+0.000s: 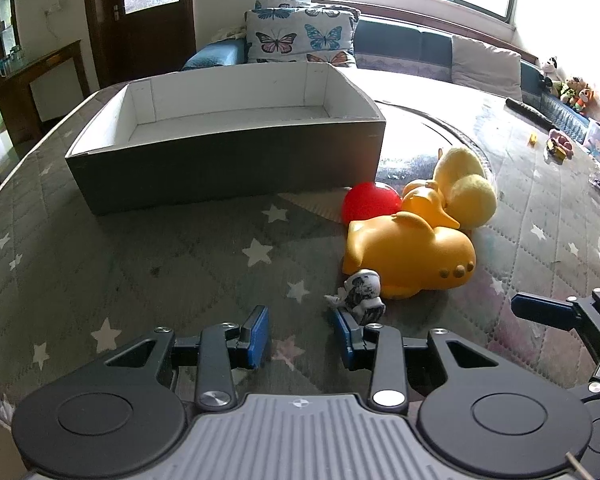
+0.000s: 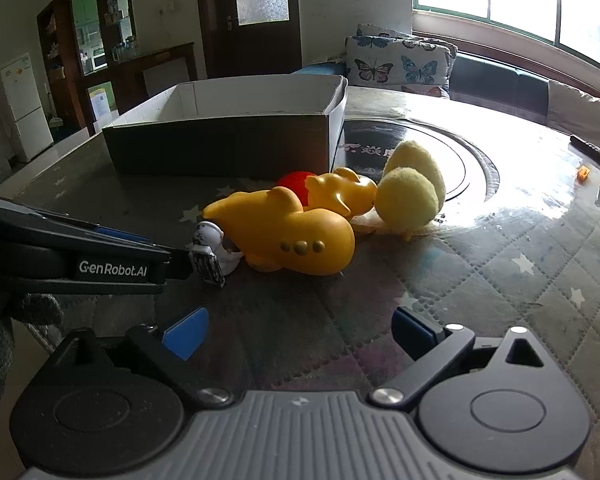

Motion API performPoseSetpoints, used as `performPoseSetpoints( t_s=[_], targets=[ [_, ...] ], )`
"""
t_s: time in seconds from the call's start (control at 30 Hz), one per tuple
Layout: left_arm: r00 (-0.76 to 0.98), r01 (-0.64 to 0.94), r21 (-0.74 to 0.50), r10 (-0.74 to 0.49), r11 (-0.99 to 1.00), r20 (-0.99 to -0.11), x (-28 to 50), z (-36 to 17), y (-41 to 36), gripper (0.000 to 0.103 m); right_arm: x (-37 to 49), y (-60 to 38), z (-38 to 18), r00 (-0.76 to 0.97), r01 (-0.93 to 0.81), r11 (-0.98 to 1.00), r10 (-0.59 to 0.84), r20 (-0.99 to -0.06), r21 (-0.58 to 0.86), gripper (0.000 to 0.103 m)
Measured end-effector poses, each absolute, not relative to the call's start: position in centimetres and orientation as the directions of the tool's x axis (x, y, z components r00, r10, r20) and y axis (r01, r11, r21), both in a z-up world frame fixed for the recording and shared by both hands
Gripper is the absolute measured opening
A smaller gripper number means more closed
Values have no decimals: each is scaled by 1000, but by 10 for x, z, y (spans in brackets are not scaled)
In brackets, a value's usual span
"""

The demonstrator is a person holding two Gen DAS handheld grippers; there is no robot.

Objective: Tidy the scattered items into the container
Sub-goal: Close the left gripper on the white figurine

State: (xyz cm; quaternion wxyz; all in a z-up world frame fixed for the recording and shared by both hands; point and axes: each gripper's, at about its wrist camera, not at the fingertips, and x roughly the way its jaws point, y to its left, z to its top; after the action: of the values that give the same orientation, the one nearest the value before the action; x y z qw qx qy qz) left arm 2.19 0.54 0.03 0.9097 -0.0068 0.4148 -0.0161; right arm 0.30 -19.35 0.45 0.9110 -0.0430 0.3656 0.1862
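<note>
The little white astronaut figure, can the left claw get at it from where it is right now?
Probably yes: the left claw is open, and the astronaut figure lies just past its right finger, nothing between.

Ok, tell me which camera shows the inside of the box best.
The left wrist view: it looks down into the box, showing its white floor and walls, empty. The right wrist view catches only the dark outer wall and a strip of inner wall.

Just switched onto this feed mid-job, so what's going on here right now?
A person holds a pair of tongs in each hand over a quilted table. The box holds nothing yet. The toys sit bunched beside it: yellow submarine, small yellow duck, red ball, fuzzy yellow plush. The left tongs are open, right by the small astronaut figure. The right tongs are open and hold nothing.
</note>
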Motion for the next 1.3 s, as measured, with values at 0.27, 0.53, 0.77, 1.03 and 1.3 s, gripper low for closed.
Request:
performPoseSetpoints(
  t_s=[0.27,0.53,0.77,1.03,1.3],
  targets=[
    [664,38,-37,-53,999,-746,22,7,5,38,4,-186,5,652,-405,912,341,-677,68,95],
    [661,44,-51,-67,998,-747,24,7,7,38,6,-178,5,637,-435,896,375,-674,88,90],
    [660,51,-60,-79,997,-747,24,8,7,38,10,-177,3,625,-436,894,385,-679,106,84],
    [666,52,-75,-90,996,-741,23,12,13,38,13,-171,1,615,-452,884,404,-677,117,74],
    [675,52,-98,-107,994,-730,22,16,23,38,16,-164,0,612,-467,876,419,-671,121,63]
  ],
)
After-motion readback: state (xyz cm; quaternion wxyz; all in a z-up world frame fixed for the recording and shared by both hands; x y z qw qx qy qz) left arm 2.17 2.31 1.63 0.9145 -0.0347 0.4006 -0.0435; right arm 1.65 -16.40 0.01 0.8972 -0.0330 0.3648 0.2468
